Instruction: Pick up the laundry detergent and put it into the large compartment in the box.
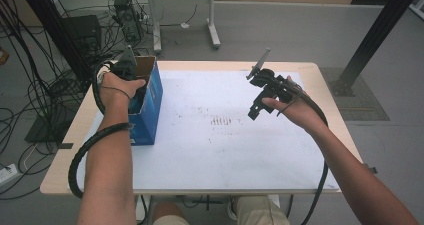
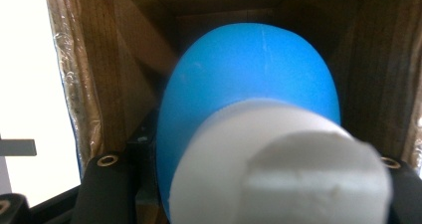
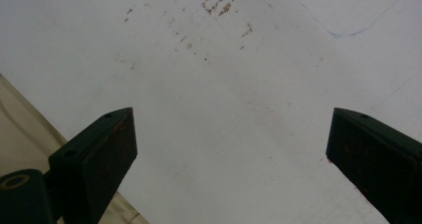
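My left gripper [image 1: 134,87] reaches down into an open blue cardboard box [image 1: 151,107] at the table's left side. In the left gripper view its jaws are shut on a rounded blue object [image 2: 254,69] with a white end [image 2: 278,159] nearest the camera, between the box's brown inner walls [image 2: 114,59]. The object hides the fingertips. My right gripper [image 1: 255,111] hangs over the right half of the white sheet [image 1: 215,150]. In the right gripper view that gripper [image 3: 231,149] stands open, with nothing but the sheet between its pads.
The white sheet [image 3: 239,74] covers most of the wooden table [image 1: 60,175] and bears faint reddish smudges [image 1: 222,121] near the middle. Cables and equipment lie on the floor to the left, and a black post [image 1: 372,35] stands at the far right.
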### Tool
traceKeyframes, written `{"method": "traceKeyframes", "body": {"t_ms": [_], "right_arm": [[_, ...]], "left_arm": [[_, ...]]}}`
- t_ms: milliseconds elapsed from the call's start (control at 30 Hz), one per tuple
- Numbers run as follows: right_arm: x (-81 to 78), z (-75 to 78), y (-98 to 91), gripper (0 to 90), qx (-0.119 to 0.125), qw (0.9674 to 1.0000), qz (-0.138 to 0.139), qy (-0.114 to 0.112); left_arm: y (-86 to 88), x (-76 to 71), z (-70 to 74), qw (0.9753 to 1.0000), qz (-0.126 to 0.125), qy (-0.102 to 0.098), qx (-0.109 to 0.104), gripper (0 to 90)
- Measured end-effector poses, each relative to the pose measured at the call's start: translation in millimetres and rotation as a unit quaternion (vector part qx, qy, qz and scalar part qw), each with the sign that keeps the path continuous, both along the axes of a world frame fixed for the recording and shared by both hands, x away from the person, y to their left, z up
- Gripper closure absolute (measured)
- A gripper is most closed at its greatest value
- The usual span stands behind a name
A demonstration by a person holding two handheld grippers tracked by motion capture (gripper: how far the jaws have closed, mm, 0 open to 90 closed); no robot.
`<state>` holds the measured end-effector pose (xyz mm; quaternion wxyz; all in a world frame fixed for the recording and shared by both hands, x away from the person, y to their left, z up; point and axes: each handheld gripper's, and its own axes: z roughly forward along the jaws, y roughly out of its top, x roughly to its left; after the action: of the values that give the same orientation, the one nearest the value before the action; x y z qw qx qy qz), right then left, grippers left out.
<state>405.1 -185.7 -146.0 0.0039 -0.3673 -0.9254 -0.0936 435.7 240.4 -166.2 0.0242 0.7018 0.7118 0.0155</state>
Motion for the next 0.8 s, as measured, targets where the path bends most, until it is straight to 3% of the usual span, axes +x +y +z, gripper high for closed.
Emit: {"method": "traceKeyframes", "body": {"t_ms": [800], "right_arm": [[-1.2,1.7,4.2,5.7,-0.002,1.0000,0.003,-0.001]], "left_arm": [[0.1,-0.8,-0.4,1.0000,0.001,-0.001,-0.001,37.4]]}}
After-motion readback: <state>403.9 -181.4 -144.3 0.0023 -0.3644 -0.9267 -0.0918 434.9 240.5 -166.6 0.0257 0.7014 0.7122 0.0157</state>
